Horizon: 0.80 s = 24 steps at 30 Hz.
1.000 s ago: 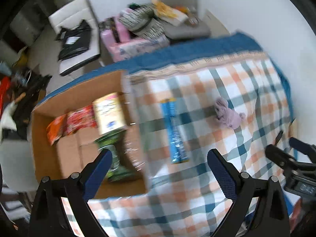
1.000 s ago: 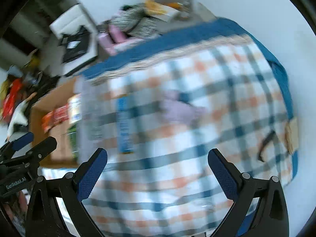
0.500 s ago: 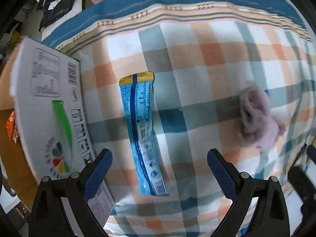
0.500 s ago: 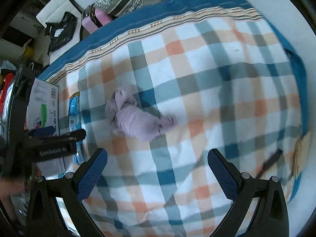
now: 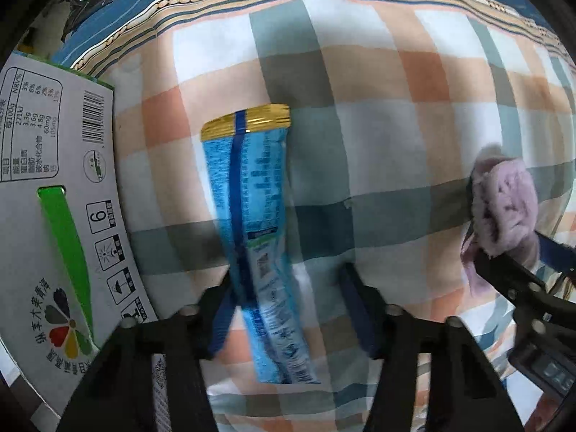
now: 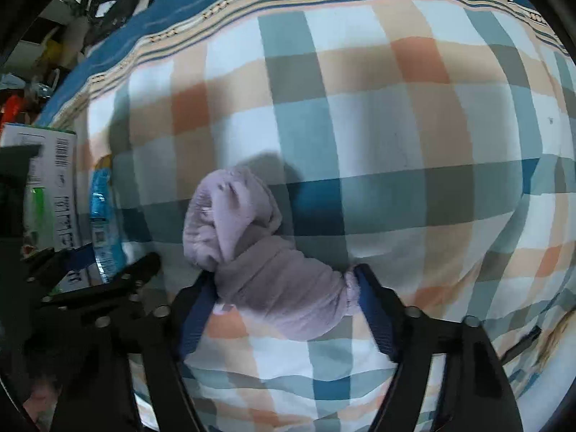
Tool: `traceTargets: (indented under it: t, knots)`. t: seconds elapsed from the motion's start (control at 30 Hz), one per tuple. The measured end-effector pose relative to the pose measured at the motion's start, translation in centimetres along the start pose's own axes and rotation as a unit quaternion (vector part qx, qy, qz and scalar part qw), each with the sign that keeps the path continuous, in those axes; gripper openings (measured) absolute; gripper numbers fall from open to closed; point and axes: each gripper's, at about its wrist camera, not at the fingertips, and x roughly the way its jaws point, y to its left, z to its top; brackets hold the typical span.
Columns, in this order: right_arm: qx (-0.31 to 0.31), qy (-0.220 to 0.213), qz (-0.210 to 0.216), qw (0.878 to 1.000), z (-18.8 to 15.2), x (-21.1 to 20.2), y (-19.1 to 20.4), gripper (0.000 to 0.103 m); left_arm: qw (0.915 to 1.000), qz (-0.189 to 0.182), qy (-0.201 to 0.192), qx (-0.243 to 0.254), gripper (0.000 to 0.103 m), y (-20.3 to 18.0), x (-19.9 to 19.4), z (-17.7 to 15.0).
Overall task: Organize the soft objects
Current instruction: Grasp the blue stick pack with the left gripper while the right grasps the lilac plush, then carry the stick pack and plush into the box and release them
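Both tools have dropped close since a second ago, the left tool [image 5: 288, 309] closing around a glossy blue packet [image 5: 252, 237], the right tool [image 6: 280, 309] closing, seemingly touching, a fuzzy lilac sock [image 6: 266, 270].

Box flap [image 5: 54, 180] cut off at left edge; sachet [image 6: 102, 223] partly hidden behind left gripper [image 6: 108, 266].

r tongs [image 6: 284, 309] closing round lilac sock bundle [image 6: 259, 259] on checked sheet [image 6: 396, 144].
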Motion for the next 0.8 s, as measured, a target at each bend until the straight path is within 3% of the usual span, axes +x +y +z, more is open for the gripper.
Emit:
traceTargets:
  t: [0.1,0.2,0.47,0.8]
  knots:
    - [0.007,0.000,-0.003,1.000,0.0,-0.1,-0.1,0.064,1.0000,-0.001,-0.007,0.000,0.026,-0.1,-0.4,-0.2]
    - [0.014,-0.002,-0.004,1.000,-0.1,-0.4,-0.3,0.061,0.9999,-0.014,-0.008,-0.005,0.020,0.5,-0.9,-0.5]
    - [0.026,-0.013,0.013,0.999,-2.3,-2.4,0.1,0.057,0.9980,-0.058,-0.021,-0.013,0.016,2.5,-3.0,-2.7]
    - [0.030,-0.051,0.038,0.998,-6.4,-7.3,0.8,0.057,0.9895,-0.119,-0.082,-0.006,0.016,4.1,-9.0,-9.7]
